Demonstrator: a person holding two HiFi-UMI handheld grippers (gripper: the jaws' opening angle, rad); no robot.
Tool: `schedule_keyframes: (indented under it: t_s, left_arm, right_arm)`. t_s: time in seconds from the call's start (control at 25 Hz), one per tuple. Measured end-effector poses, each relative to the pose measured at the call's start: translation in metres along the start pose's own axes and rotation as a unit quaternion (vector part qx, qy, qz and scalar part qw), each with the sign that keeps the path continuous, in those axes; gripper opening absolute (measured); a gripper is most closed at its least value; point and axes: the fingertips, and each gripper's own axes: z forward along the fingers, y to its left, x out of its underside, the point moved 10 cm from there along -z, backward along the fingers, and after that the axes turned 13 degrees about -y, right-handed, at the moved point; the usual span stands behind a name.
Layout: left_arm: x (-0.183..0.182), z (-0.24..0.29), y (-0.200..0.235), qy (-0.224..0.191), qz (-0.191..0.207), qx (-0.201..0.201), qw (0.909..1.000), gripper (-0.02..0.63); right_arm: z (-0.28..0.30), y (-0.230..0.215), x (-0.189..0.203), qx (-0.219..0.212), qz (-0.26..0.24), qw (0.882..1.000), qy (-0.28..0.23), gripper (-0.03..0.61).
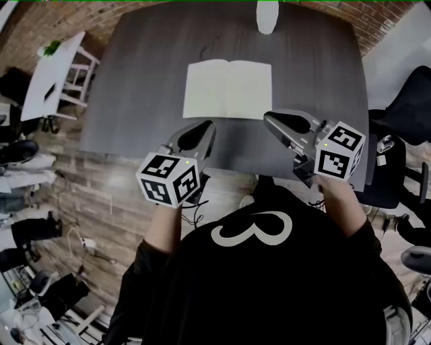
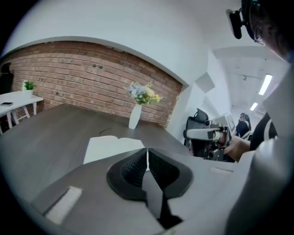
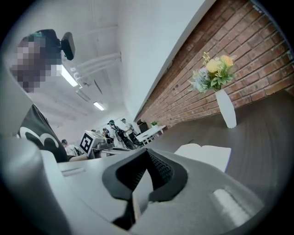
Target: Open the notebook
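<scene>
The notebook (image 1: 228, 89) lies open on the dark grey table (image 1: 135, 81), both white pages flat; it also shows as the notebook (image 2: 112, 148) in the left gripper view and the notebook (image 3: 206, 154) in the right gripper view. My left gripper (image 1: 210, 126) hangs above the table's near edge, left of the notebook's near corner, jaws shut with nothing between them (image 2: 147, 158). My right gripper (image 1: 268, 117) hangs at the notebook's near right corner, raised off it, jaws shut and empty (image 3: 148, 158).
A white vase (image 1: 267, 16) with flowers (image 2: 144, 94) stands at the table's far edge, behind the notebook. A brick wall (image 2: 82, 78) runs behind the table. A white side table (image 1: 57, 67) stands to the left, a black chair (image 1: 404, 114) to the right.
</scene>
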Motion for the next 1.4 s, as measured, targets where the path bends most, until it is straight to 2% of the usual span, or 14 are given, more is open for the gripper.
schedule_keyframes:
  t_s: [0.16, 0.32, 0.4, 0.6, 1.4]
  left_arm:
    - [-0.017, -0.015, -0.029, -0.038, -0.015, 0.058, 0.9975, 0.005]
    - [-0.027, -0.027, -0.05, -0.064, -0.03, 0.128, 0.9893, 0.012]
    - [-0.029, -0.033, -0.058, -0.072, -0.028, 0.147, 0.9861, 0.014]
    - [-0.03, -0.04, -0.065, -0.076, -0.003, 0.145, 0.9865, 0.014]
    - [-0.033, -0.045, -0.06, -0.094, -0.024, 0.135, 0.9861, 0.015]
  right_arm:
    - [-0.005, 0.031, -0.009, -0.017, -0.035, 0.999, -0.01, 0.002]
    - [-0.012, 0.05, -0.012, -0.019, -0.041, 0.999, -0.018, 0.002]
    - [-0.013, 0.058, -0.013, -0.022, -0.043, 0.999, -0.023, 0.002]
    - [-0.016, 0.071, -0.009, -0.028, -0.048, 0.998, -0.031, 0.002]
    - [-0.007, 0.074, -0.006, -0.03, -0.051, 0.998, -0.027, 0.002]
